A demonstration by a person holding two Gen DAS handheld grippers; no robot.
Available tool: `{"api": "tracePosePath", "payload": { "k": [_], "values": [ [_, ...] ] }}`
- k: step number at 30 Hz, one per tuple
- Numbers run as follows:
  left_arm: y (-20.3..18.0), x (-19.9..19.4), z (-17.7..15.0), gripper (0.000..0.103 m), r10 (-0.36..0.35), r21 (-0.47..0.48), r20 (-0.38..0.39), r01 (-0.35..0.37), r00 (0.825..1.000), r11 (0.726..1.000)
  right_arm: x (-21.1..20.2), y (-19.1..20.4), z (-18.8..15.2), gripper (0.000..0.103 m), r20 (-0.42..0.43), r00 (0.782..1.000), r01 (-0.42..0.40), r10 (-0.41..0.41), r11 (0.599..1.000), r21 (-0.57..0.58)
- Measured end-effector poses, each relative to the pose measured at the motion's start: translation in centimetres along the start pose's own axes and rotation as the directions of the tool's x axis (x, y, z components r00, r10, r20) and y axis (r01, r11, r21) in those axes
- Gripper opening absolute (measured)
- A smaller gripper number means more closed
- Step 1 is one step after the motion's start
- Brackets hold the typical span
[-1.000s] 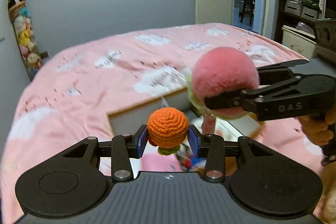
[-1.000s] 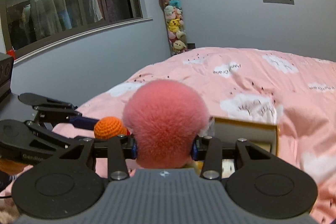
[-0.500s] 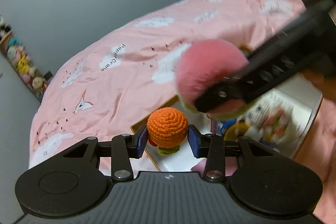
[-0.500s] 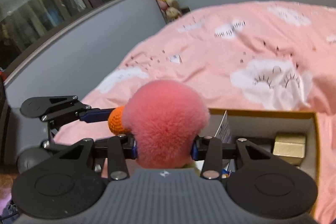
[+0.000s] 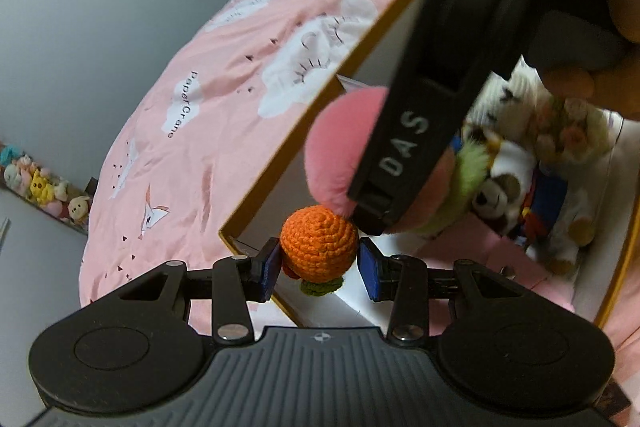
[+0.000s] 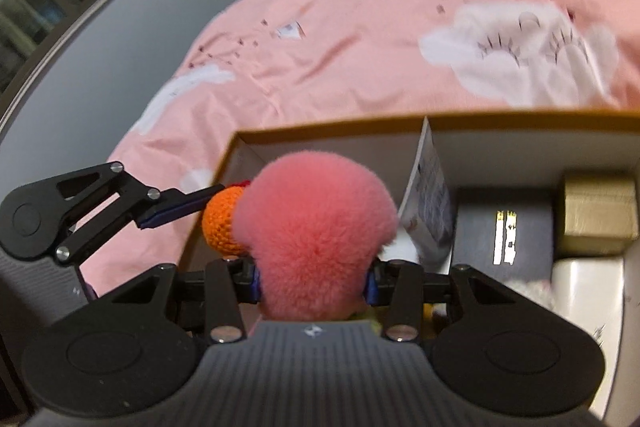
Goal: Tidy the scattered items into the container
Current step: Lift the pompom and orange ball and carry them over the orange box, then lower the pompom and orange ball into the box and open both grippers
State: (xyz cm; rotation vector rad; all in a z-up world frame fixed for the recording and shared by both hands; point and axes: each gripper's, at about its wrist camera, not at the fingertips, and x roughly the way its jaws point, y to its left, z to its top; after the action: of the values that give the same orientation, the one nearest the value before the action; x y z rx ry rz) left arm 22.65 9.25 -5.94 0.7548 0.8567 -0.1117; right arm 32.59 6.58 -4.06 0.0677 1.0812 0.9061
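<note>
My left gripper (image 5: 319, 263) is shut on an orange crocheted ball (image 5: 319, 243) with a green leaf under it, held over the near corner of the cardboard box (image 5: 264, 183). My right gripper (image 6: 314, 281) is shut on a fluffy pink plush ball (image 6: 316, 231) and holds it over the box (image 6: 360, 127). In the left wrist view the pink ball (image 5: 340, 147) hangs just above the orange one, nearly touching. In the right wrist view the orange ball (image 6: 222, 227) shows left of the pink ball.
The box sits on a pink bed cover (image 5: 208, 99) with cloud prints. It holds plush toys (image 5: 516, 171), a gold box (image 6: 598, 215), a black box (image 6: 504, 239) and a paper sheet (image 6: 430, 195). A grey wall (image 5: 80, 27) is beyond the bed.
Both grippers have moved forward and down over the box with their balls still held. The right gripper now crosses close above the left one.
</note>
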Motion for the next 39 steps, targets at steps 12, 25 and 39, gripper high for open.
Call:
{"api": "tracePosePath", "payload": {
  "k": [12, 25, 39],
  "values": [
    [0.0, 2.5, 0.1, 0.048, -0.053, 0.000, -0.116, 0.053, 0.992, 0.999, 1.0, -1.0, -0.3, 0.060, -0.035, 0.999, 0.042, -0.040, 0.998, 0.052],
    [1.5, 3.5, 0.3, 0.050, -0.100, -0.034, -0.182, 0.095, 0.978, 0.995, -2.5, -2.0, -2.5, 0.065, 0.034, 0.998, 0.057, -0.059, 0.996, 0.070],
    [3.0, 0.5, 0.3, 0.050, -0.120, -0.109, -0.128, 0.106, 0.984, 0.988, -5.0, -1.7, -4.2, 0.064, 0.088, 0.995, 0.055, -0.057, 0.998, 0.021]
  ]
}}
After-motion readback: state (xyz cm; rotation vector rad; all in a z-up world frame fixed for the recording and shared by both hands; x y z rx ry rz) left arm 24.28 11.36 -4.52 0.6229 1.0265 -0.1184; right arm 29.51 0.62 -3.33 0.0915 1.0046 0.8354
